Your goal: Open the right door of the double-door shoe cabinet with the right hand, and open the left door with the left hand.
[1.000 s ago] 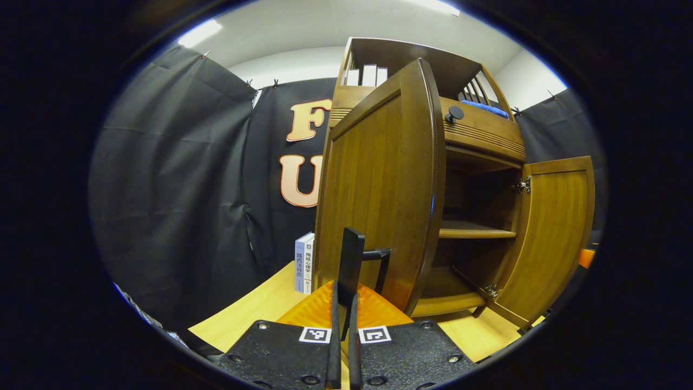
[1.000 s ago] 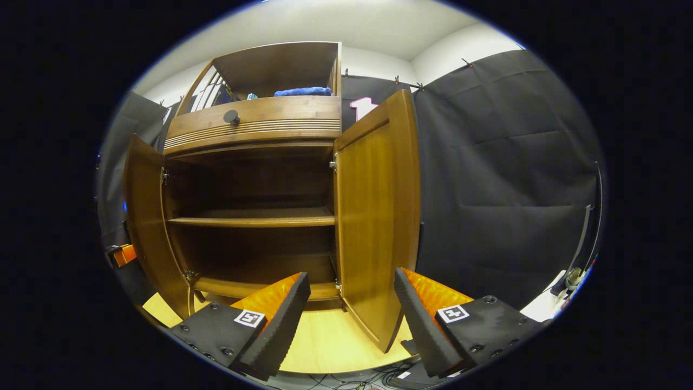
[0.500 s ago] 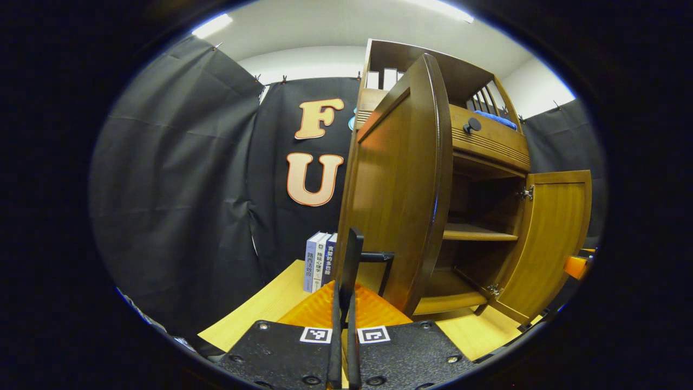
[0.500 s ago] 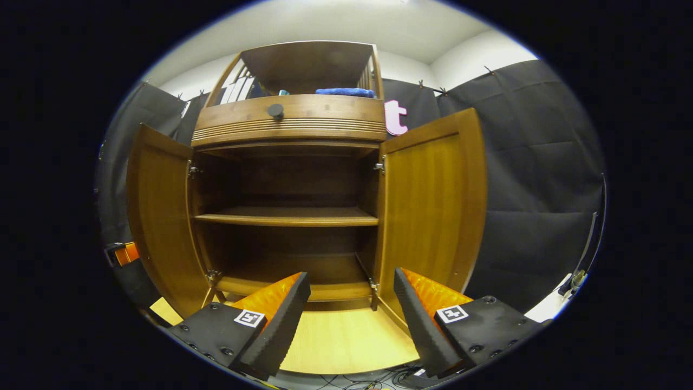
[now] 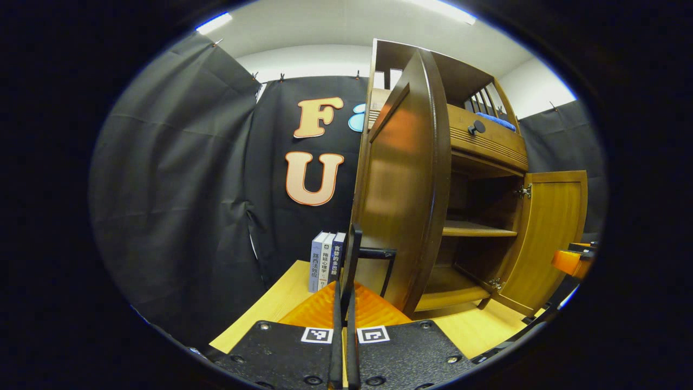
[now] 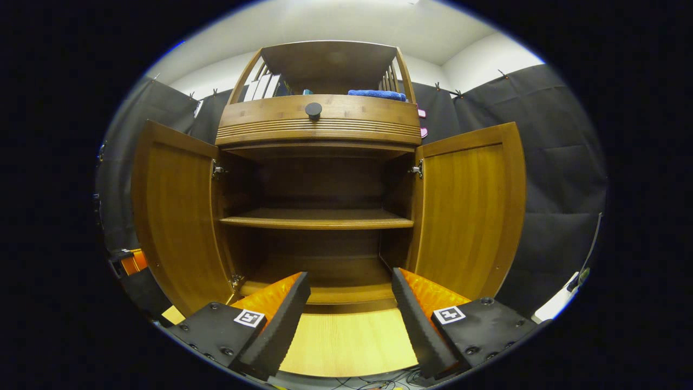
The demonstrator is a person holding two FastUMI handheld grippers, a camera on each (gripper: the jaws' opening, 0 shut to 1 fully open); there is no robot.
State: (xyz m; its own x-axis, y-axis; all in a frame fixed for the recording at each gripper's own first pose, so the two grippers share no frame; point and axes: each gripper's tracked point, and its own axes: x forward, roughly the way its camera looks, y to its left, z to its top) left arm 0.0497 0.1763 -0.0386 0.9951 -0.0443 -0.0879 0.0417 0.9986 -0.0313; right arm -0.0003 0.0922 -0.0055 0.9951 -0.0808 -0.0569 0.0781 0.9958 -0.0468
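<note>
Shoe cabinet [image 6: 319, 124] stands on my desk [image 6: 346, 341], both doors swung open, my left gripper [image 5: 343, 303] pinched on the left door's handle [image 5: 373, 254], my right gripper [image 6: 349, 309] spread wide, holding nothing.

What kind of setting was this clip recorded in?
Probably a staged recording booth, not a home: black cloth walls hang clipped around a wooden shoe cabinet that stands on a pale wooden board, with cables trailing below it.

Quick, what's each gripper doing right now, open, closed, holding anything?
Left gripper: shut on the left door's handle.
Right gripper: open, holding nothing.
</note>
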